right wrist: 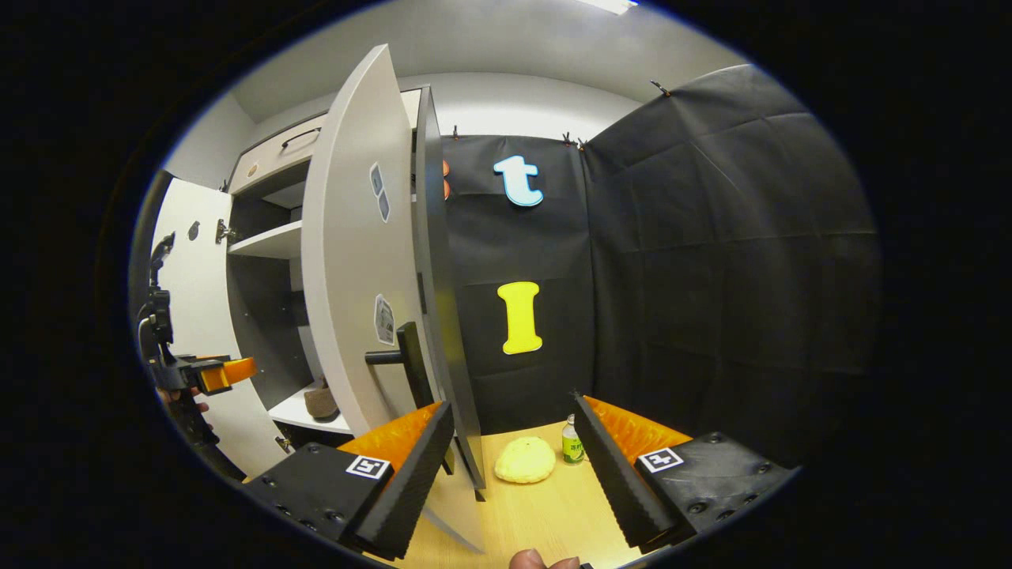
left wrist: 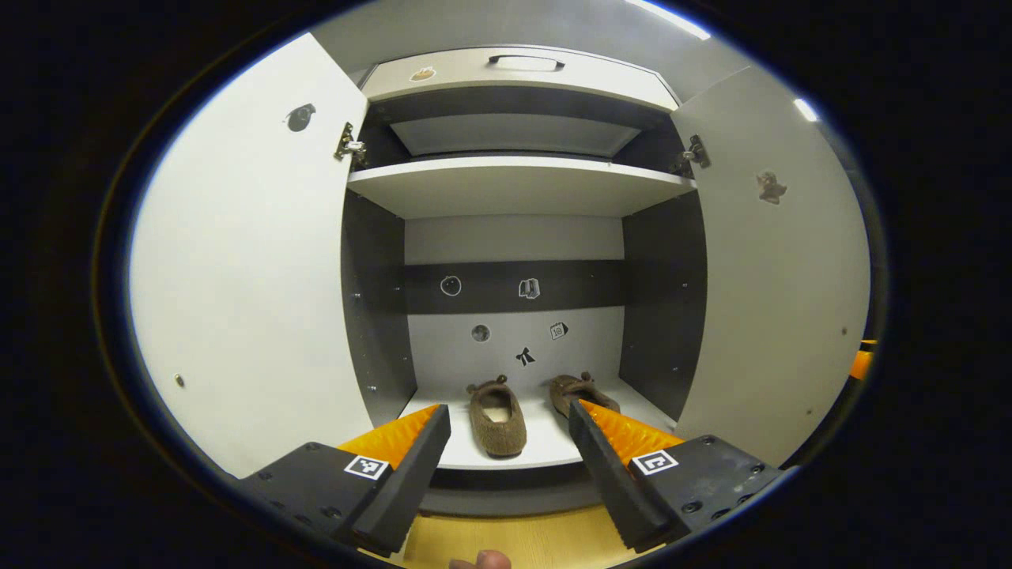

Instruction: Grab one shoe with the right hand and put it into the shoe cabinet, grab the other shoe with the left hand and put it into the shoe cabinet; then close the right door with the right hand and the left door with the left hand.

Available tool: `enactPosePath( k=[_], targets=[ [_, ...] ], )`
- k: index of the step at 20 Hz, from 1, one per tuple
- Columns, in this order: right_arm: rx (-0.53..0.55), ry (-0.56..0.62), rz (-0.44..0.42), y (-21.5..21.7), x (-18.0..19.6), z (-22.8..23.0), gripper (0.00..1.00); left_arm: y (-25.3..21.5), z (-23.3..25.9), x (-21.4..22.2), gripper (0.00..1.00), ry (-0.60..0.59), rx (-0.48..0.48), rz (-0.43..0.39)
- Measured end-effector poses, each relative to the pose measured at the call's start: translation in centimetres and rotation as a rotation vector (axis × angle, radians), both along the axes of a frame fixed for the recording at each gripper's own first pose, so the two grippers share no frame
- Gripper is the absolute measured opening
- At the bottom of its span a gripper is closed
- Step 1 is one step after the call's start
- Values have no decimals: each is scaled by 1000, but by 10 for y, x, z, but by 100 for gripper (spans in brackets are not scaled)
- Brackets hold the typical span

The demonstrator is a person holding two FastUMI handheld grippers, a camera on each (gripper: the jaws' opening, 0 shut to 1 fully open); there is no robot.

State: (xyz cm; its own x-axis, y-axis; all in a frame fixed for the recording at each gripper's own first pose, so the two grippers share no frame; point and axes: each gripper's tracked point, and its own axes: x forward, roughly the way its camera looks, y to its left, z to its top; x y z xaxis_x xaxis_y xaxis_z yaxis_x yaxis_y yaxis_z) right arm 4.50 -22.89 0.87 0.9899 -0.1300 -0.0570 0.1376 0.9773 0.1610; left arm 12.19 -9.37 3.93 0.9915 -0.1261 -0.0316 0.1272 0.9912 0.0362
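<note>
Both brown fuzzy slippers lie side by side on the bottom shelf of the white-doored shoe cabinet, whose two doors stand open, while the left gripper and right gripper hover spread, gripping nothing.

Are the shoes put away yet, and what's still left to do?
Both shoes sit on the cabinet's bottom shelf. Both tongs, left and right, are open and empty. The right door and left door stand open: closing them is left.
</note>
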Motion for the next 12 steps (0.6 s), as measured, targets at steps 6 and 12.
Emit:
enactPosePath(
  k=[6, 12],
  targets=[
    [-10, -6, -18, 2, 7, 1, 98, 25, -10, -55, 96, -5, 5, 6],
    [-33, -12, -47, 8, 6, 2, 98, 38, -18, -95, 96, -3, 7, -35]
  ],
)
